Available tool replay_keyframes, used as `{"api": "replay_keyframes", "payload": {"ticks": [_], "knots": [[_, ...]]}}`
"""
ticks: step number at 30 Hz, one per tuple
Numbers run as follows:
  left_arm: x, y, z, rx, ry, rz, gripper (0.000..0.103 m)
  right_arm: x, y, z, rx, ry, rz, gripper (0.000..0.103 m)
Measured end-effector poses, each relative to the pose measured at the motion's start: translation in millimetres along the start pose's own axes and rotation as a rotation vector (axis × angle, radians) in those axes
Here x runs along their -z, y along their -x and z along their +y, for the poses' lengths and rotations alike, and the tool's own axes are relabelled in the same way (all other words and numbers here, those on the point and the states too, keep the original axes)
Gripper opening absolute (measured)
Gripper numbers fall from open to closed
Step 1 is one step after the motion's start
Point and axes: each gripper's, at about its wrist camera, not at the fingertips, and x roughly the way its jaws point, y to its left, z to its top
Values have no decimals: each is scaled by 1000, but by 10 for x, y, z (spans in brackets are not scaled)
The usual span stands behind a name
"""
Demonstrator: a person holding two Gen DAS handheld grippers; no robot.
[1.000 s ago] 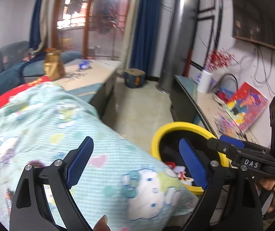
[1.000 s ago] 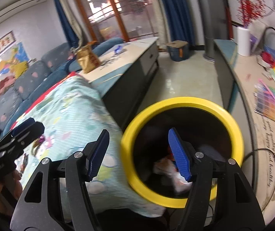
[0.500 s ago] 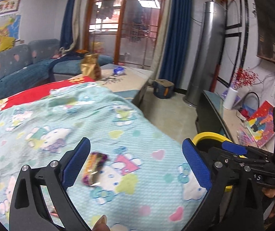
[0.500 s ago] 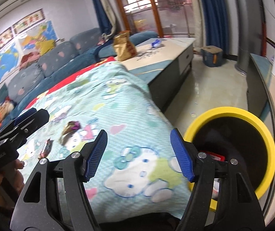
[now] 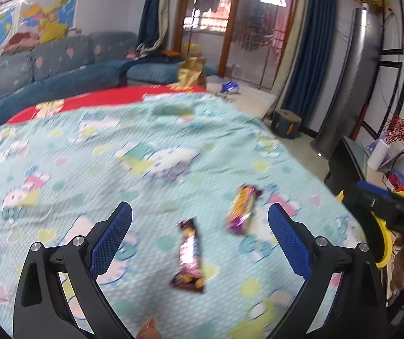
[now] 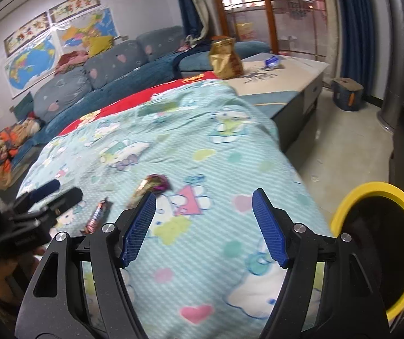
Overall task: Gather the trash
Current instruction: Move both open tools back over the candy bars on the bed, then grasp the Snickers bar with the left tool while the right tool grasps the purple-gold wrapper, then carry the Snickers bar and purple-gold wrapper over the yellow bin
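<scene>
Two snack wrappers are left on the bed: the dark wrapper (image 5: 190,257) lies between the released, empty left fingers (image 5: 110,240), the purple wrapper (image 6: 152,185) just beyond the released, empty right fingers (image 6: 269,230), with the yellow bin (image 6: 371,195) off to their right.

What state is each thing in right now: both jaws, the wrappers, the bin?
Left gripper: jaws open, empty, above the blanket.
Right gripper: jaws open, empty.
Dark wrapper: lying flat on the blanket, untouched.
Purple-yellow wrapper: lying on the blanket, untouched.
Yellow bin: upright on the floor, uncovered.
</scene>
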Motion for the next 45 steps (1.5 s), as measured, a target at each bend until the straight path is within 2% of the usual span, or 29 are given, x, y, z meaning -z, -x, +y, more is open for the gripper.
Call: {"api": "replay_keyframes", "payload": {"ticks": [3,6,10,16,22,25,27,29,34,45], "knots": [[107,-19,157,-2,16,38,90,-25,-137,158,-24,23,25,63],[198,-55,250,10,21,74,82,-21,-263,293,-51,36,53,63],[297,-82,333,63,33,121,71,-2,-471,448,-84,39,105,62],[422,-135,279,115,18,168,59,23,-721,616,-115,44,161,54],[493,-212,222,123,2,196,49,57,-936,660,-136,21,212,41],[497,-233,216,123,7,201,43,81,-1028,666,-155,3,237,28],[496,-248,205,122,4,204,39,94,-1050,670,-165,0,244,14],[498,-264,182,122,-4,212,29,102,-1041,677,-176,2,239,11],[468,-283,139,136,-4,210,29,77,-887,650,-181,31,198,3],[304,-219,-156,174,-49,163,28,30,-480,342,-131,26,107,3]]}}
